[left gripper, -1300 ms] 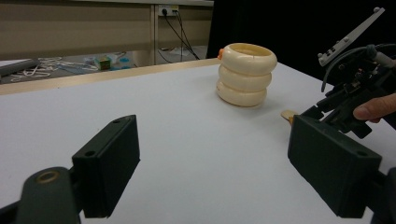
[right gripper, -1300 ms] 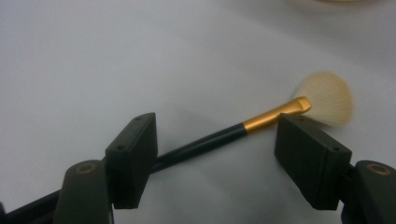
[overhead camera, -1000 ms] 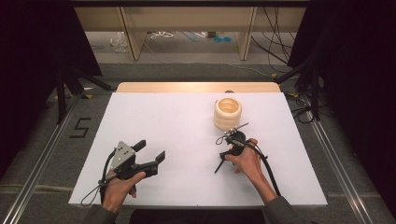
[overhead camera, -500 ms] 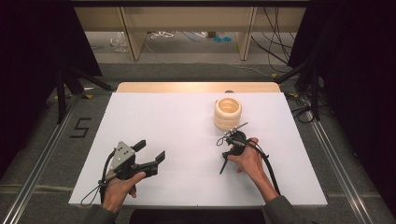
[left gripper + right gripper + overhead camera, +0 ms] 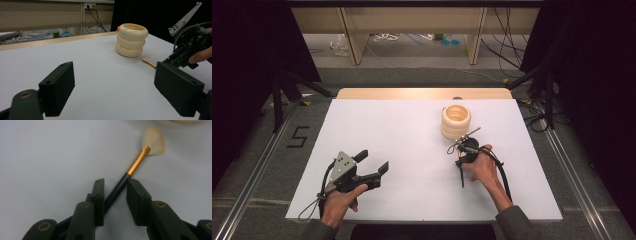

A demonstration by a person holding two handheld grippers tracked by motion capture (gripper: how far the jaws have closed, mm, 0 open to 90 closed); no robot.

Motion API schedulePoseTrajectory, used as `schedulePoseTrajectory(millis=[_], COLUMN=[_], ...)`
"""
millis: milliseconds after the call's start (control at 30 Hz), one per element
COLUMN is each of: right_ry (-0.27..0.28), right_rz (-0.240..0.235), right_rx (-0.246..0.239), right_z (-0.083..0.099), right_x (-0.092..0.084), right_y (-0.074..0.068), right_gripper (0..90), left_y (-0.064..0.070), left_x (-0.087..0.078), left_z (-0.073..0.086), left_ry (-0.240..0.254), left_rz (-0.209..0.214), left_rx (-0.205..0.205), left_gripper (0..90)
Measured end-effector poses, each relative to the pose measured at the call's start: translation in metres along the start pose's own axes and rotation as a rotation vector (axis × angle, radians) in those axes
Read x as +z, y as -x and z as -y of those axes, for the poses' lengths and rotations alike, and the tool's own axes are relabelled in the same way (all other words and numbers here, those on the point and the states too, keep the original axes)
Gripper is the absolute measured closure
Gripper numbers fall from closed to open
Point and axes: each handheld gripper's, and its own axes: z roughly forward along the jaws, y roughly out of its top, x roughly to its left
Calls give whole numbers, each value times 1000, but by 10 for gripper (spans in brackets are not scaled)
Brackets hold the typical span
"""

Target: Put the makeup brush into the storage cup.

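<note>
The right tool [image 5: 115, 202] straddles the dark handle of a small brush [image 5: 132, 170] that lies flat on the white table [image 5: 402, 130], just near of a cream ribbed holder [image 5: 455, 121] on the right half of the table. The brush has a gold ferrule and a pale fan of bristles, and the bristle end points toward the holder. The jaws of this tool have just been closing with the handle between them; in the right gripper view a narrow gap remains on at least one side, so the pads do not yet press on the handle.

To grip well, the jaws should close squarely across the handle, below the ferrule, so the round shaft does not roll out sideways. The pad tips should stay low against the table until contact is firm. Lifting should wait until both pads bear on the handle.

The left tool [image 5: 374, 162] rests low over the near left of the table with its jaws spread and nothing between them, well apart from the brush.
</note>
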Motion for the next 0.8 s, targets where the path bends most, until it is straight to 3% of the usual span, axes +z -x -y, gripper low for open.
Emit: schedulePoseTrajectory(millis=[233, 300, 800], right_ry=[-59, -75, -151], right_rz=[-18, -11, -34], right_rx=[-8, -37, -66], right_z=[-6, -7, -18], right_x=[-1, -1, 3], right_y=[4, 4, 8], right_gripper=[779, 793, 830], left_y=[0, 0, 0], left_x=[0, 0, 0], left_z=[0, 0, 0], left_ry=[1, 2, 2], left_rz=[0, -1, 1], left_rx=[0, 0, 0], left_gripper=[164, 164, 165])
